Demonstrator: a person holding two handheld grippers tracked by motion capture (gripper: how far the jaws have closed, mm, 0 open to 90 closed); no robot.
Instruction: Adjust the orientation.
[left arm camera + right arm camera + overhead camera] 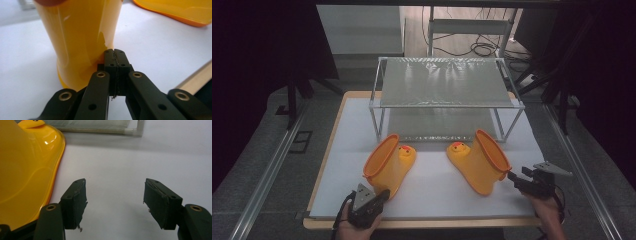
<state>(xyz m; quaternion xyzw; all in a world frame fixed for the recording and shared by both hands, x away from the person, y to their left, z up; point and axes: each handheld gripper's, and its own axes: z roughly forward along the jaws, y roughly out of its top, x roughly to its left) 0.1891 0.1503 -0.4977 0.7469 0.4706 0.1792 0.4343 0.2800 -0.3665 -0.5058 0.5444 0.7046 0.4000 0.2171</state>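
The left hand-held gripper [383,194] sits near the front edge of the tabletop [432,200], its jaws clenched together on nothing, tips just beside the lower shaft of the left yellow boot [389,167]. That boot lies tilted toward the front-left part of the tabletop, opening facing the left edge, duck-face toe pointing toward the back. The right hand-held gripper [516,178] waits near the front-right corner with its jaws released wide, pads [76,202] bare, just beside the right yellow boot [479,162], which leans with its opening toward the right edge. Behind both boots stands a metal shelf rack [447,82] along the back edge.
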